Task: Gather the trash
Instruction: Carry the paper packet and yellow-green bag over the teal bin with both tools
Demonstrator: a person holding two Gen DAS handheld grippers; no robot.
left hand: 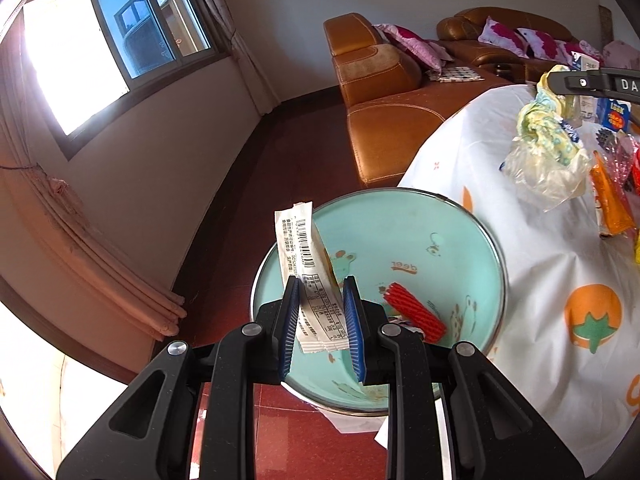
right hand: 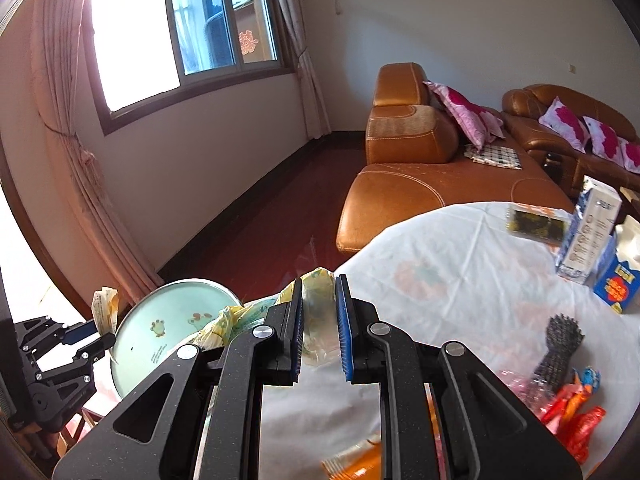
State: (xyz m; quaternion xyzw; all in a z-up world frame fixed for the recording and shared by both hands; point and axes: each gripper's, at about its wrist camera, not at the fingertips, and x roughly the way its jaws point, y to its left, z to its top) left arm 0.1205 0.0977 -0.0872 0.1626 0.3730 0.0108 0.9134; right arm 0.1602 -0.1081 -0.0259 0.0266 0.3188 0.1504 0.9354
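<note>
Left wrist: left tool (left hand: 321, 312) clamps wrapper (left hand: 308, 264) over basin (left hand: 472, 224); right tool (right hand: 319, 326) grips plastic bag (right hand: 316, 312).

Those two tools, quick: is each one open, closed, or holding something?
Left tool: closed on a white wrapper, over the green basin.
Right tool: closed on a crumpled yellow plastic bag.

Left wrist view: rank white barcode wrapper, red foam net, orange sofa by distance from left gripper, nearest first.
From the left gripper:
1. White barcode wrapper: between the blue pads, over the teal basin.
2. Red foam net: just right, inside the basin.
3. Orange sofa: far across the floor, upper right.
</note>
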